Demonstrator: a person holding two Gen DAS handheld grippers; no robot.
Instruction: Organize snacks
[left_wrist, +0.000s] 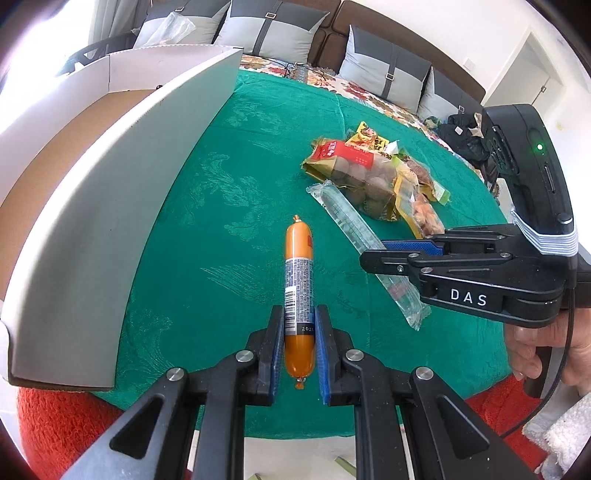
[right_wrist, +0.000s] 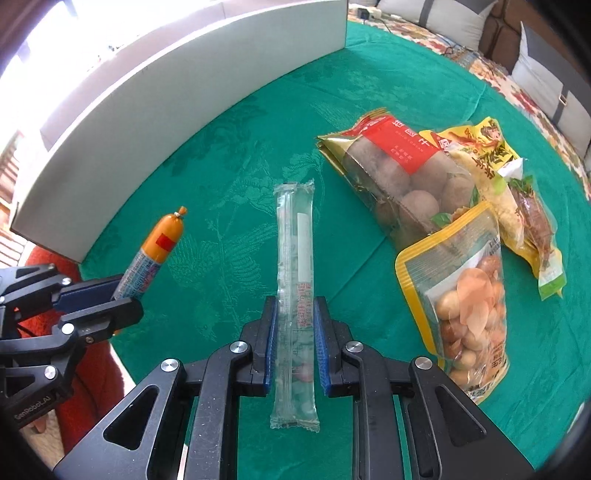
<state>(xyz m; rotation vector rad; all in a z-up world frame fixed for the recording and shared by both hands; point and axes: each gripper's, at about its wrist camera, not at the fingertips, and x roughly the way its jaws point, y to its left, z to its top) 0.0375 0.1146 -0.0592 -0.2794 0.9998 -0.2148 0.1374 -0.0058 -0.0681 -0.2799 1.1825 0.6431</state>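
Scene: a green tablecloth (left_wrist: 229, 206) with a white cardboard box (left_wrist: 122, 177) standing at its far-left side, and loose snacks lying to the right.
Left gripper (left_wrist: 299, 350): jaws closed on an orange sausage stick (left_wrist: 299, 280), pads pressing its labelled lower half; the stick points toward the box and looks lifted off the cloth.
Right gripper (right_wrist: 295, 343): jaws closed on a long clear packet (right_wrist: 295, 266), pads against both its edges; whether the packet has left the cloth cannot be told.
Remaining pile: 4 bags lie overlapping near the right gripper, namely a red-labelled bag of round brown snacks (right_wrist: 399, 173), a yellow printed bag (right_wrist: 484, 147), a yellow-edged bag of nuts (right_wrist: 461, 302) and a small brown packet (right_wrist: 532, 218).
Box contents: the visible part of the brown floor is bare; the rest is hidden behind the wall.
Progress: early, by appearance; 2 items gripped, none seen in the box.
Left to do: carry both held items over the box wall and release, then clear the pile.
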